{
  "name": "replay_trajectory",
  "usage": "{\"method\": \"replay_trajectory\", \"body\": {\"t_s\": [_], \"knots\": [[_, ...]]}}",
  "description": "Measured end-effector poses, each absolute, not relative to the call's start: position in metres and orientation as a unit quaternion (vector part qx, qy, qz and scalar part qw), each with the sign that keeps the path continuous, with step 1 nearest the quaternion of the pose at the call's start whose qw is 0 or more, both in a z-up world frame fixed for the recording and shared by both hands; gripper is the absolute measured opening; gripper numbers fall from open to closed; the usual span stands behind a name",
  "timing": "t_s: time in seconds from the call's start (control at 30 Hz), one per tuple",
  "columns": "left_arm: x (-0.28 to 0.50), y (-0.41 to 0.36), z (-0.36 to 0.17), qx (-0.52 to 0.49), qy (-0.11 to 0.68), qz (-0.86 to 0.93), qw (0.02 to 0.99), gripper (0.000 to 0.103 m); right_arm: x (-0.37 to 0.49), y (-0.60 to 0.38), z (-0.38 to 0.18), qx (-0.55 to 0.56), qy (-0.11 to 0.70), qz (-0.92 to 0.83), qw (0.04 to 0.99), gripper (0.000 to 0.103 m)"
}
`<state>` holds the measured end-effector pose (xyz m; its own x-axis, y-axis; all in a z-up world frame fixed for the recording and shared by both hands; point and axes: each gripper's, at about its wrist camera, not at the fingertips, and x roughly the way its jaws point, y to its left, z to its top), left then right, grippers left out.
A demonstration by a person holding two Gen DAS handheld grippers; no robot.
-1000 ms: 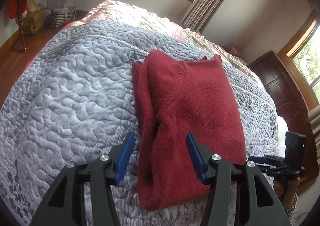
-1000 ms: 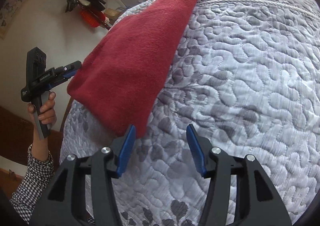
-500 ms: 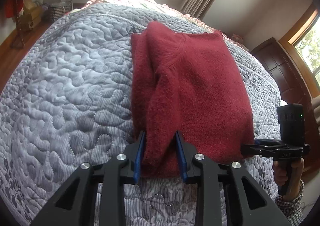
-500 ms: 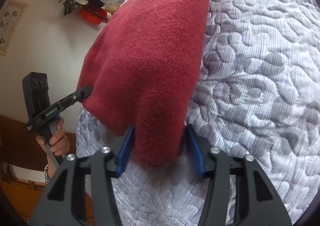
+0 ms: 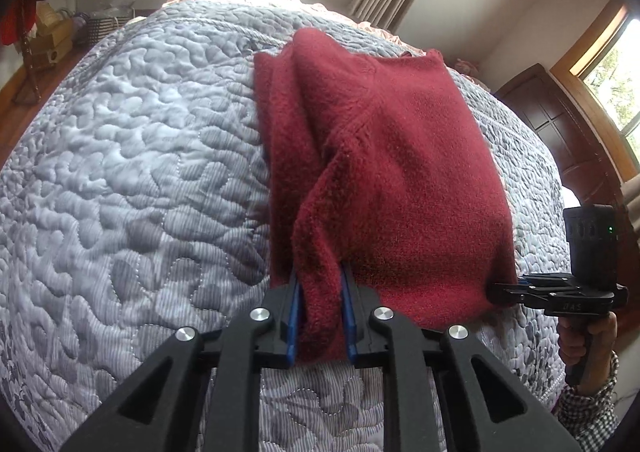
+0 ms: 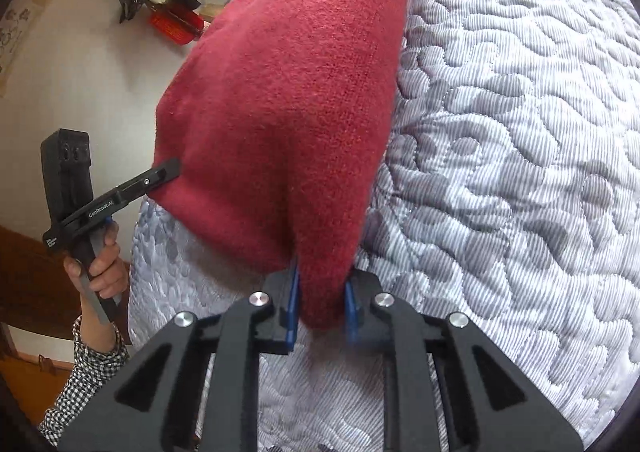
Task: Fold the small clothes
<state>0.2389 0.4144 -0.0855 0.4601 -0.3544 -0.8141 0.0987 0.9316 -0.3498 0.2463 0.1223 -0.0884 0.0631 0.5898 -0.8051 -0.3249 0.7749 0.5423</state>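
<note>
Both our grippers, left [image 5: 320, 316] and right [image 6: 321, 304], have just closed their fingers on the near corners of the red fleece sweater [image 5: 384, 172] lying ahead on the bed's grey quilt [image 5: 120, 172]; we judge the next fold can begin.

The left gripper [image 5: 320, 316] is pinching a fold of red fabric between its blue pads [image 5: 294, 316], jaws drawn close together. The right gripper [image 6: 322, 306] is clamping another corner the same way. Each hand [image 6: 100, 264] is gripping its handle upright, a checked sleeve [image 6: 86, 368] showing at the wrist.
</note>
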Motion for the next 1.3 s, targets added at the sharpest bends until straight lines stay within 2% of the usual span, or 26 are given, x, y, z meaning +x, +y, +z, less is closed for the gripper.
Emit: {"method": "replay_trajectory", "body": {"t_s": [0.13,0.17,0.2,0.23,0.27,0.33,0.5,0.63,0.8,1.0,1.07,1.1,1.13,1.3], "knots": [[0.239,0.409,-0.086,-0.110,0.499,-0.129,0.850,0.021,0.243,0.128,-0.086,0.097,0.604,0.322,0.723,0.020],[0.238,0.407,-0.083,-0.105,0.496,-0.132,0.852,0.026,0.244,0.129,-0.082,0.093,0.602,0.325,0.724,0.025],[0.236,0.407,-0.078,-0.098,0.494,-0.134,0.854,0.030,0.245,0.131,-0.078,0.093,0.600,0.324,0.725,0.034],[0.233,0.407,-0.072,-0.095,0.492,-0.139,0.854,0.040,0.245,0.132,-0.071,0.089,0.597,0.326,0.727,0.041],[0.230,0.408,-0.064,-0.092,0.487,-0.142,0.857,0.055,0.244,0.134,-0.062,0.077,0.590,0.326,0.735,0.050],[0.225,0.413,-0.042,-0.072,0.459,-0.130,0.876,0.071,0.242,0.129,-0.042,0.049,0.564,0.322,0.759,0.051],[0.262,0.421,0.001,-0.071,0.430,-0.123,0.892,0.072,0.260,0.130,-0.018,0.028,0.542,0.297,0.786,0.051],[0.328,0.408,-0.001,-0.068,0.451,-0.112,0.883,0.072,0.278,0.135,-0.016,0.037,0.534,0.289,0.794,0.051],[0.391,0.407,-0.031,-0.091,0.485,-0.077,0.866,0.068,0.286,0.126,-0.027,0.053,0.539,0.286,0.791,0.051],[0.414,0.400,-0.048,-0.125,0.495,-0.106,0.854,0.059,0.300,0.110,-0.043,0.073,0.547,0.279,0.786,0.051],[0.417,0.396,-0.054,-0.124,0.503,-0.100,0.849,0.041,0.303,0.107,-0.045,0.083,0.547,0.281,0.784,0.051],[0.417,0.395,-0.056,-0.119,0.505,-0.093,0.850,0.022,0.305,0.106,-0.044,0.083,0.546,0.280,0.785,0.051],[0.416,0.395,-0.057,-0.121,0.507,-0.096,0.848,0.014,0.307,0.107,-0.044,0.081,0.545,0.279,0.786,0.051],[0.399,0.410,-0.036,-0.129,0.471,-0.067,0.870,0.009,0.311,0.113,-0.042,0.078,0.540,0.283,0.789,0.052]]}}
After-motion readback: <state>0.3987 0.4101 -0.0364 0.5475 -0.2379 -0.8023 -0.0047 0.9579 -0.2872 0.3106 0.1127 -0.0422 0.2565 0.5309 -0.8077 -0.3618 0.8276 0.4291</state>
